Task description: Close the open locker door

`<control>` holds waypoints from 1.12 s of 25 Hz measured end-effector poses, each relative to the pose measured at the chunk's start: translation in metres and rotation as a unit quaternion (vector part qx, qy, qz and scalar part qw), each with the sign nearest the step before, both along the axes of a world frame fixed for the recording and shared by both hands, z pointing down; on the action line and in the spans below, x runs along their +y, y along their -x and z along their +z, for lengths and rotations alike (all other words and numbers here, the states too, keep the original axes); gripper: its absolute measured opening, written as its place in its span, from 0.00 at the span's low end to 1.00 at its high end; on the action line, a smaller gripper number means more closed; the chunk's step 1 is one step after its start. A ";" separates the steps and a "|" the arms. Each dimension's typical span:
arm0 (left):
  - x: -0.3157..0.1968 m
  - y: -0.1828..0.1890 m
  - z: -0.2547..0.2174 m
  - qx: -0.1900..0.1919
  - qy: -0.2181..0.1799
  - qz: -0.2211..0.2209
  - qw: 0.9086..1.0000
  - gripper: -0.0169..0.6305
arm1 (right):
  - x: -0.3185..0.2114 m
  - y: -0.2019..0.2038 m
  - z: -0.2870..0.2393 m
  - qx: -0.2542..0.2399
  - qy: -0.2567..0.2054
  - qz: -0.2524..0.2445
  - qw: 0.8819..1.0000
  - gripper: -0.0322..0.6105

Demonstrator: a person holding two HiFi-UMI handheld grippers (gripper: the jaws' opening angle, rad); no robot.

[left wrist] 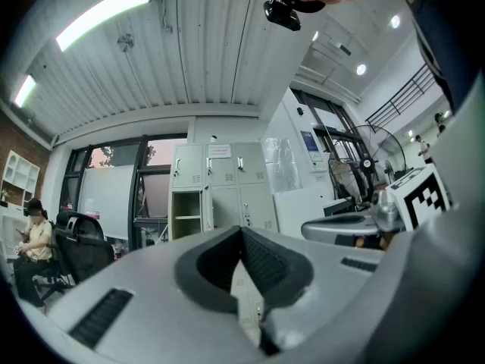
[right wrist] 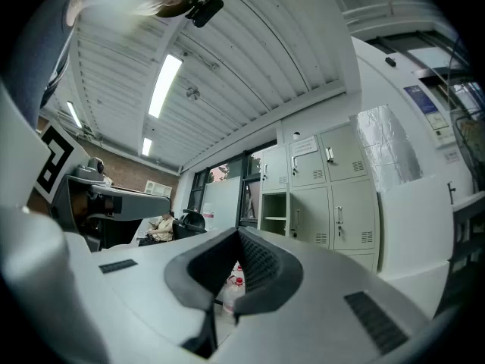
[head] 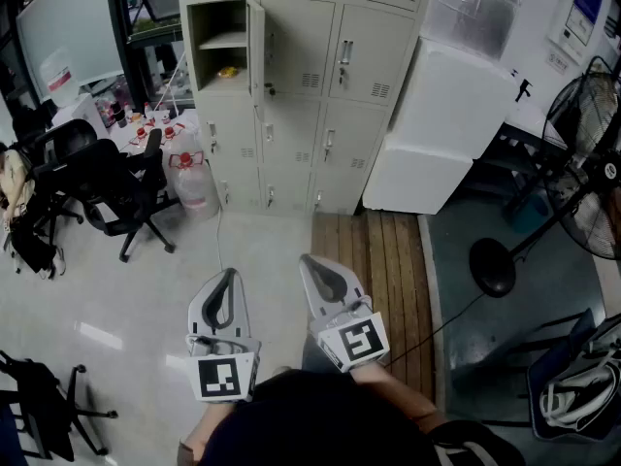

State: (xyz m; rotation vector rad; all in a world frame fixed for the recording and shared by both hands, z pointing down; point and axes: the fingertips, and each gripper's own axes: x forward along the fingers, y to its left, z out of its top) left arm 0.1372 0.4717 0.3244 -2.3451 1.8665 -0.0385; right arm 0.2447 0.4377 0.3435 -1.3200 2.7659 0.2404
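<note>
A bank of grey lockers (head: 320,76) stands at the far side of the room. One upper-left compartment (head: 221,45) is open, with a shelf and a small yellow item inside; its door (head: 257,51) swings out edge-on towards me. The open compartment also shows in the left gripper view (left wrist: 186,214) and in the right gripper view (right wrist: 273,212). My left gripper (head: 231,274) and right gripper (head: 305,259) hover side by side low over the floor, well short of the lockers. Both are shut, with nothing between the jaws.
Black office chairs (head: 109,178) and a water jug (head: 193,183) stand left of the lockers. A big white box (head: 441,129) leans at their right. A pedestal fan (head: 584,178) stands far right. Wooden planks (head: 374,260) lie ahead. A person (left wrist: 34,237) sits at the left.
</note>
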 end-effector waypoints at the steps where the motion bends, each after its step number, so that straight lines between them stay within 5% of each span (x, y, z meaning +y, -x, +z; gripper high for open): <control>1: -0.001 0.000 0.000 0.000 -0.001 0.000 1.000 0.03 | -0.001 0.000 0.000 -0.001 -0.002 0.000 1.000 0.07; 17: -0.032 0.015 0.000 0.010 0.008 0.012 1.000 0.03 | -0.027 0.013 -0.008 -0.010 -0.004 -0.001 1.000 0.08; 28: -0.102 0.031 0.002 0.002 0.010 0.013 1.000 0.03 | -0.101 0.038 -0.002 -0.019 0.007 -0.016 1.000 0.18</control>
